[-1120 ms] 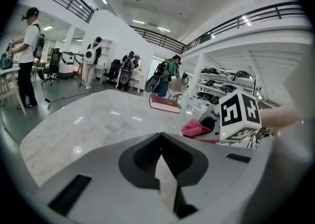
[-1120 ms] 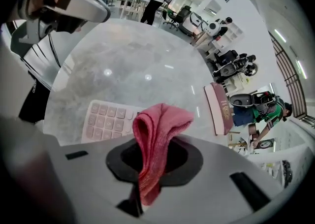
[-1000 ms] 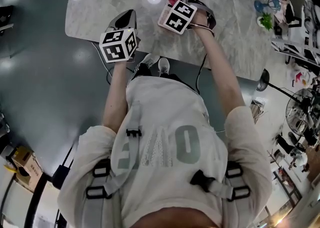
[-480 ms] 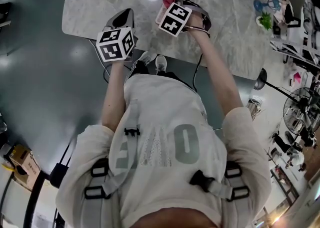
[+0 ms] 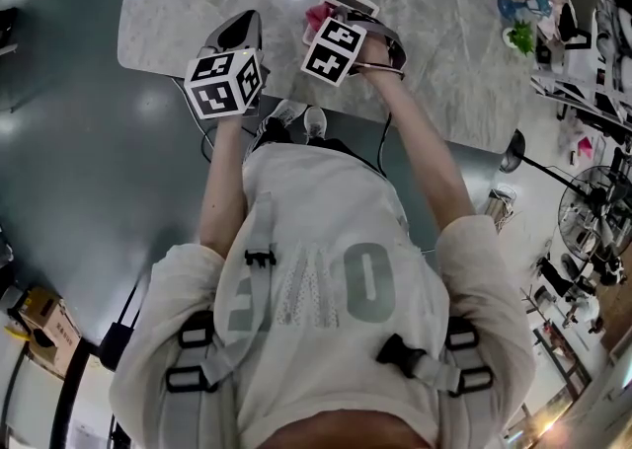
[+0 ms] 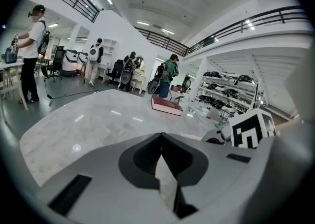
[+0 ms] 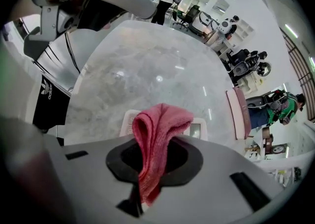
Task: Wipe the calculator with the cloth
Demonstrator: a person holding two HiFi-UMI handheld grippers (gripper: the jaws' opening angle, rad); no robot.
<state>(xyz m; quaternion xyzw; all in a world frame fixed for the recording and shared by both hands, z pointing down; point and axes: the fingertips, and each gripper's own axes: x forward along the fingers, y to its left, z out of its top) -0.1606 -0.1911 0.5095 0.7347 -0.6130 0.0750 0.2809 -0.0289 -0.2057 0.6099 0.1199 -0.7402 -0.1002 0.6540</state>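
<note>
**A:** Right gripper doing what?
**B:** Clamping the red cloth tight between the jaws, holding it right over the calculator lying on the marble surface. Touching or not, can't tell.
**A:** Left gripper?
**B:** Keeping jaws fully closed, gripping nothing, pointing across the surface.

1. A pale marble desk stands on a grey floor.
2. A pink-edged book lies flat on it.
3. Something small and green sits near its right edge.
4. People stand beyond, beside shelves.
</note>
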